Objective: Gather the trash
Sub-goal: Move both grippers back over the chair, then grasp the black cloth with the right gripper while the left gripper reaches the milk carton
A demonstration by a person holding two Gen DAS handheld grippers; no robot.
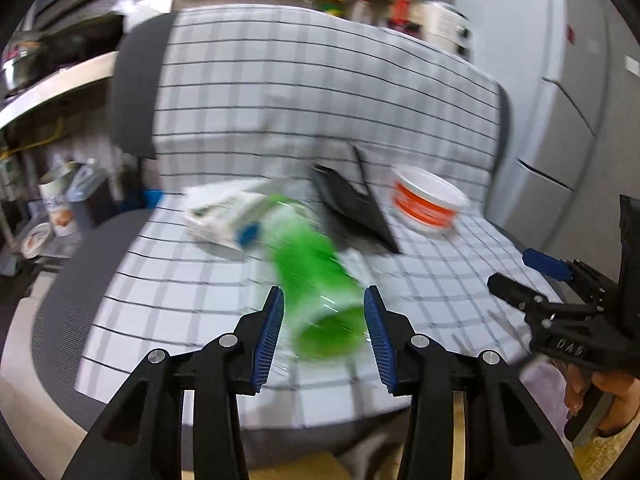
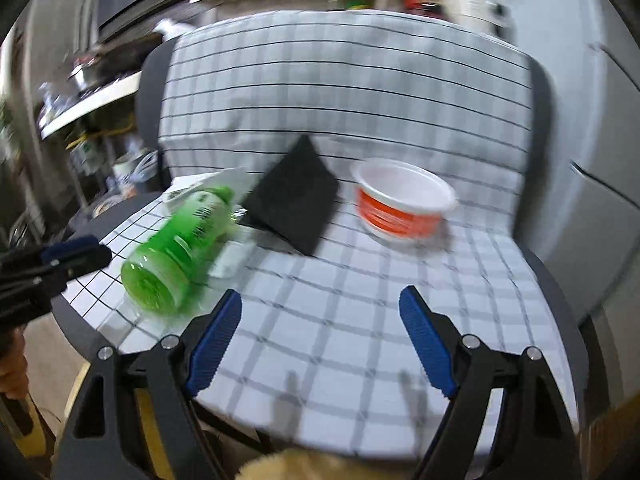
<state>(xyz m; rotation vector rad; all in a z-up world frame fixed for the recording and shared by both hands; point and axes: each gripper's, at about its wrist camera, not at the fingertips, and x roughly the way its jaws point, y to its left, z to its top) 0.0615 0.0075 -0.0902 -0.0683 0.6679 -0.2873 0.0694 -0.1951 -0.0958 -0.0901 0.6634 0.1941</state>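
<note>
While both views smeared with motion, the left gripper [image 1: 324,334] stood partly apart, its blue pads either side of the green bottle's [image 1: 316,284] base without pressing on it. The bottle lay on its side on the checked cloth [image 1: 192,304] over the chair seat, beside a white carton [image 1: 228,216]. Over to the right, the right gripper [image 2: 320,340] gaped wide and held nothing, with the black pouch [image 2: 296,200] and orange-and-white bowl [image 2: 400,208] sitting further back on the cloth.

A green bottle [image 1: 316,280] lies beside a black pouch [image 1: 352,208] and an upright orange-banded bowl [image 1: 428,200].
</note>
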